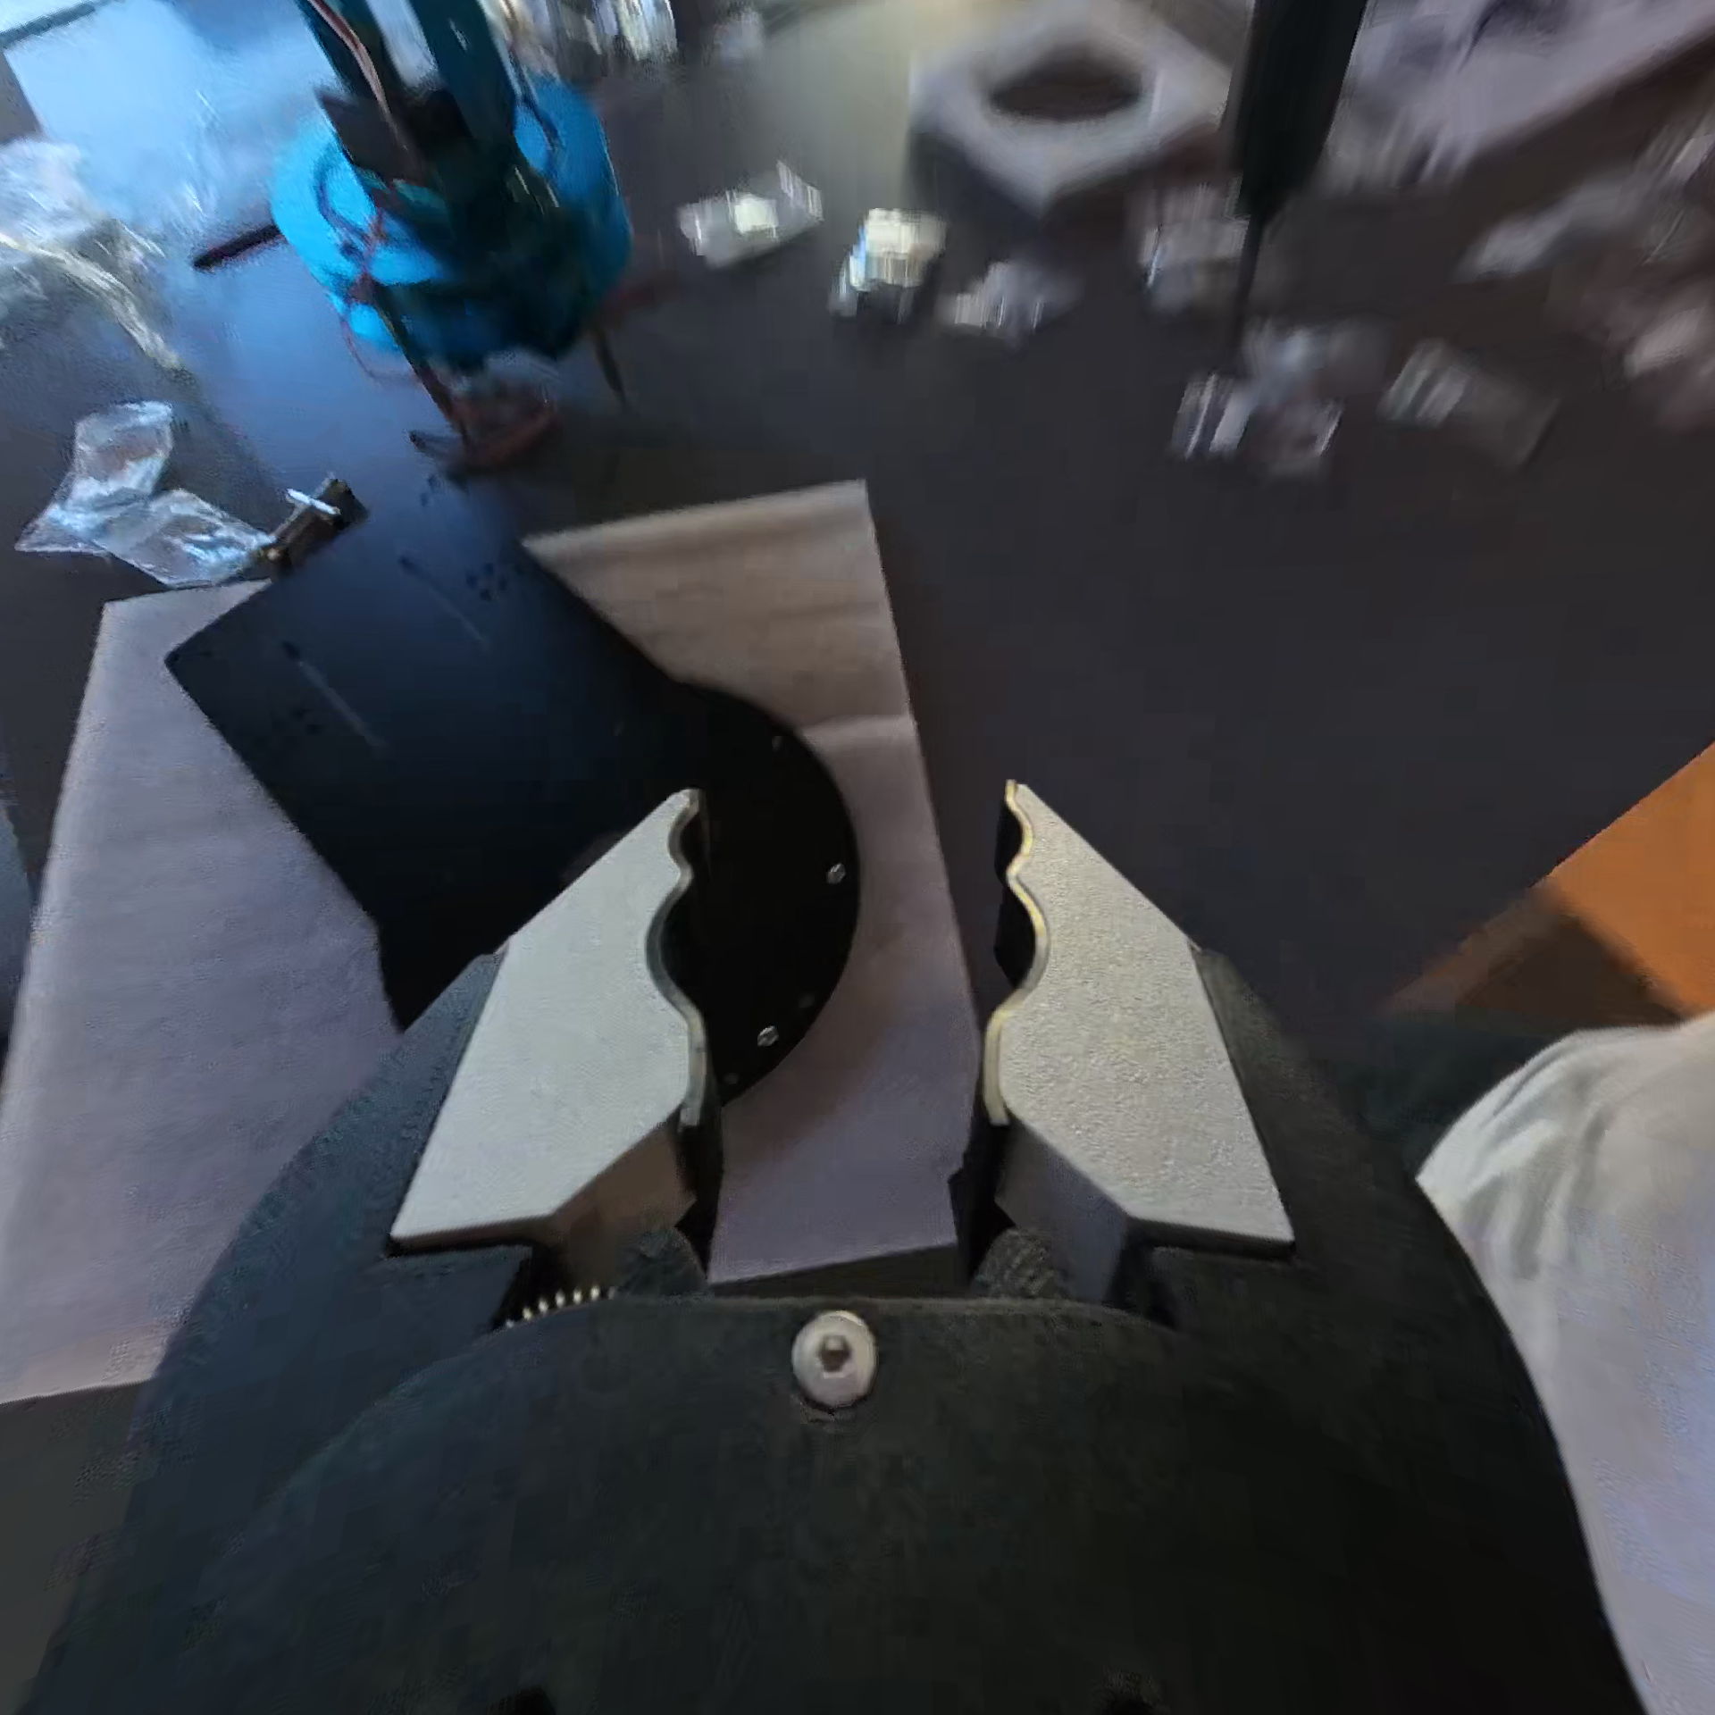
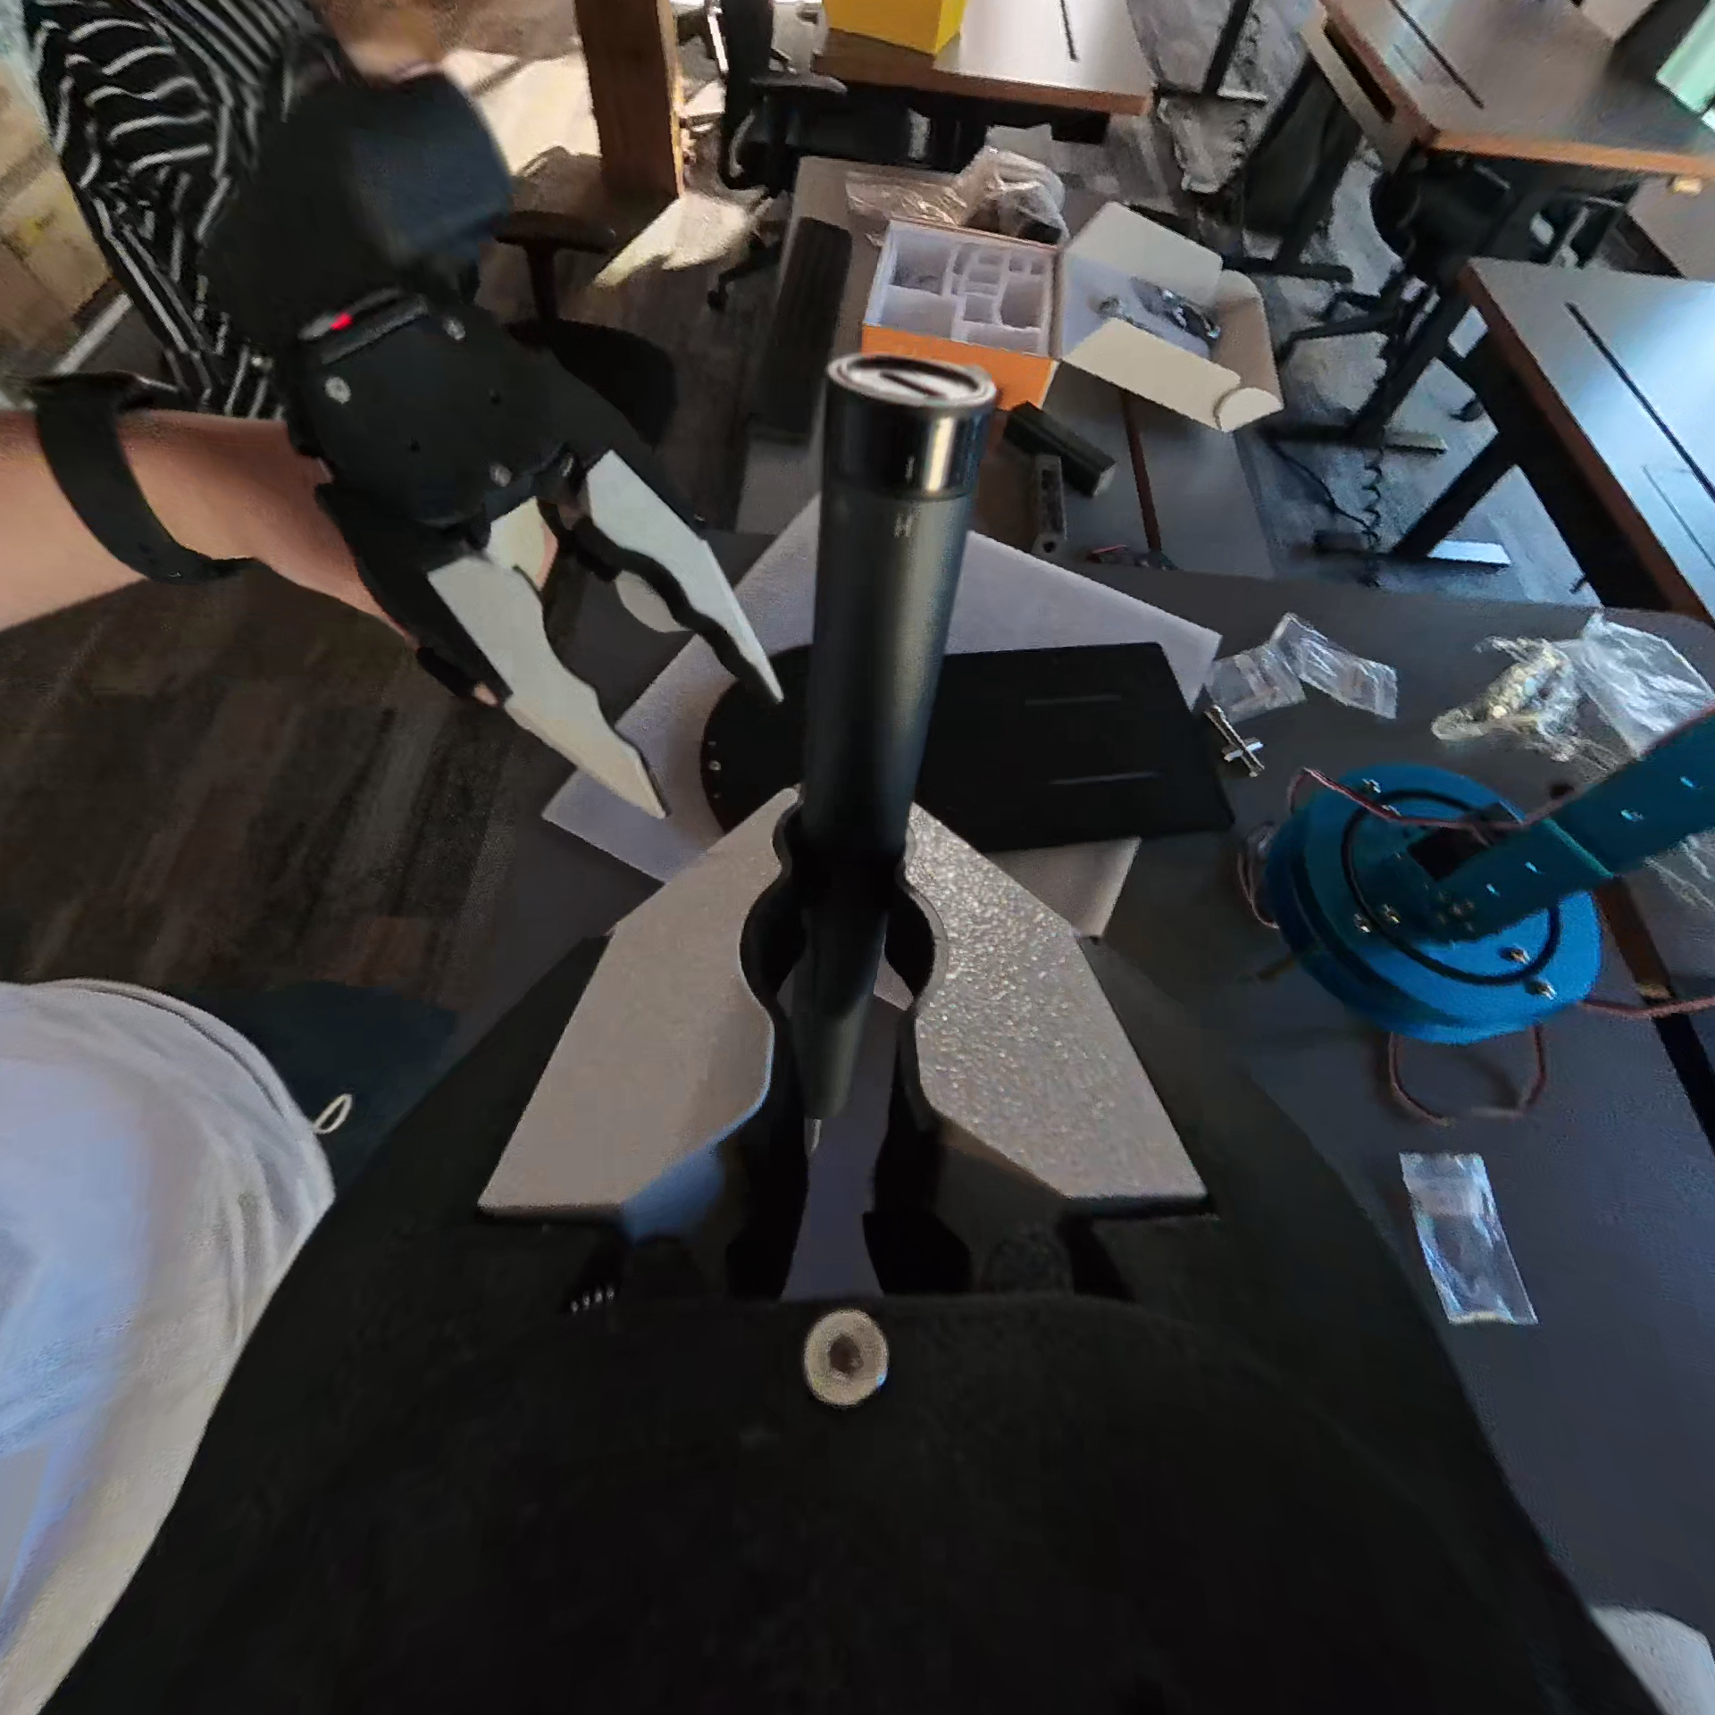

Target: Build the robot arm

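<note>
The right hand-held gripper [image 2: 840,891] is closed on a dark grey cylinder [image 2: 877,668] with a shiny metal cap at its far end. The fingers [image 2: 1012,1002] clamp the lower part of this cylinder in their curved notches, and it stands out forward and upward, a little tilted. A thin tip shows at its lower end, between the fingers.

The left hand-held gripper [image 1: 849,835] is wide open and holds nothing. In the right wrist view it [image 2: 687,733] hangs in the air at the left of the cylinder, near it but not touching, with its fingers pointing down toward a black plate [image 2: 1067,742]. This plate [image 1: 418,733] lies on a pale foam sheet [image 1: 186,928] on the dark surface [image 1: 1206,696]. One end of the plate is rounded, with small screws along its edge, and this end lies below the left gripper.

To the right on the surface [image 2: 1346,1160] stands a blue round base [image 2: 1448,937] with thin red wires and a blue arm piece on it. Near it lie several clear plastic bags [image 2: 1299,668] with small metal parts, and one more bag [image 2: 1466,1244] is closer to the camera. A small metal bolt [image 2: 1234,738] lies just beside the plate. Farther back there is an open orange box [image 2: 965,297] with white foam inside.

A person's forearm with a black strap [image 2: 102,483] carries the left gripper. In the left wrist view the far part is too blurred to tell details.
</note>
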